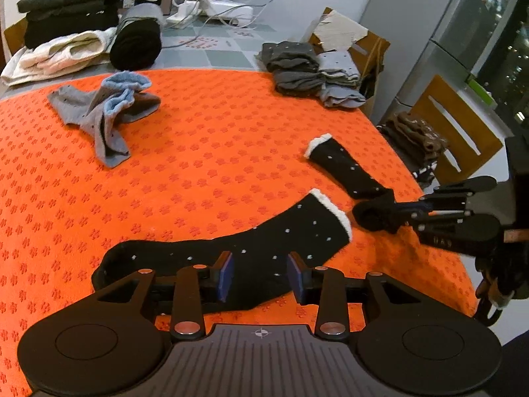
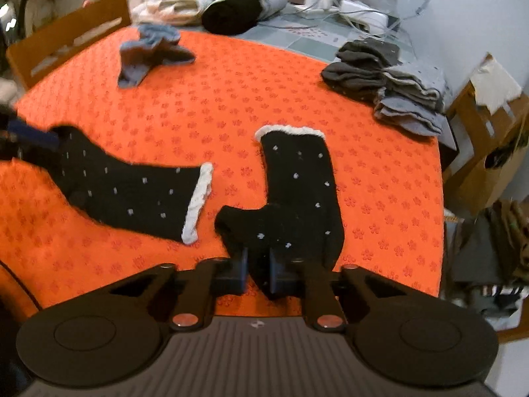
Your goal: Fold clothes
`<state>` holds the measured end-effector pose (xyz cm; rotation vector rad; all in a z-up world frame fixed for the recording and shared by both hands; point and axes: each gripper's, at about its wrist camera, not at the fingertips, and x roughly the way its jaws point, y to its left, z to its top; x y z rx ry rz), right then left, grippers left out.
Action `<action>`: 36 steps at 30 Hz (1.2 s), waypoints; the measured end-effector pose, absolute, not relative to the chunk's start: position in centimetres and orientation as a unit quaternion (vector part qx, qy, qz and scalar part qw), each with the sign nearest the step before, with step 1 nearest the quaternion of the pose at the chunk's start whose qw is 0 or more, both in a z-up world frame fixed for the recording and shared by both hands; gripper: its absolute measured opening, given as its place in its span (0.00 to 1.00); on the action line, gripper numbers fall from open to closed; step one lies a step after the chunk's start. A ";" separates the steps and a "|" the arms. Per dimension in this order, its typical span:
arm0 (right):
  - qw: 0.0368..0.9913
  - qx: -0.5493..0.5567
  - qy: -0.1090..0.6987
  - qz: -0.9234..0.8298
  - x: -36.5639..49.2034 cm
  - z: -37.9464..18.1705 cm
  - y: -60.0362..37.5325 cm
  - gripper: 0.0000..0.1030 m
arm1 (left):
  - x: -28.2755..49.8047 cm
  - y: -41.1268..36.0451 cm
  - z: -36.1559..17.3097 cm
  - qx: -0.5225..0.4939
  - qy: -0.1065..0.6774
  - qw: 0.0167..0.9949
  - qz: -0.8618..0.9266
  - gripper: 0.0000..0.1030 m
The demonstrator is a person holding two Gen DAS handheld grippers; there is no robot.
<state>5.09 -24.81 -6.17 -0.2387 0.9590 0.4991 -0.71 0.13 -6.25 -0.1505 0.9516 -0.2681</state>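
Sock heel (image 2: 261, 231) is pinched by right gripper (image 2: 258, 273); left gripper (image 1: 261, 276) jaws released over 2nd sock (image 1: 231, 251). Risk: thin grip, slip when lifted.

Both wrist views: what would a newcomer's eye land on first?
The bright orange patterned cloth covering the table, then two black dotted socks with white cuffs on it. The right hand-held gripper is shut on the right sock at its foot end, while the left hand-held gripper sits open over the left sock.
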 end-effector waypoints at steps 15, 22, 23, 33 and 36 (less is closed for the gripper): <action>0.810 0.164 0.487 0.284 3.2 -2.4 -28.2 0.08 | 1.4 -4.8 -7.9 -0.095 0.469 0.843 -0.245 0.47; 0.831 0.115 0.486 0.245 3.5 -3.1 -28.8 0.11 | 1.5 -5.1 -9.8 -0.106 0.492 0.834 -0.227 0.43; 0.835 0.108 0.485 0.237 3.8 -3.2 -29.1 0.11 | 1.5 -5.2 -9.9 -0.109 0.493 0.833 -0.228 0.42; 0.853 0.067 0.480 0.194 9.4 -5.6 -30.4 0.30 | 1.5 -6.8 -12.2 -0.111 0.514 0.824 -0.212 0.28; 0.851 0.068 0.483 0.193 11.7 -6.7 -29.7 0.32 | 1.5 -6.9 -12.5 -0.117 0.511 0.825 -0.209 0.18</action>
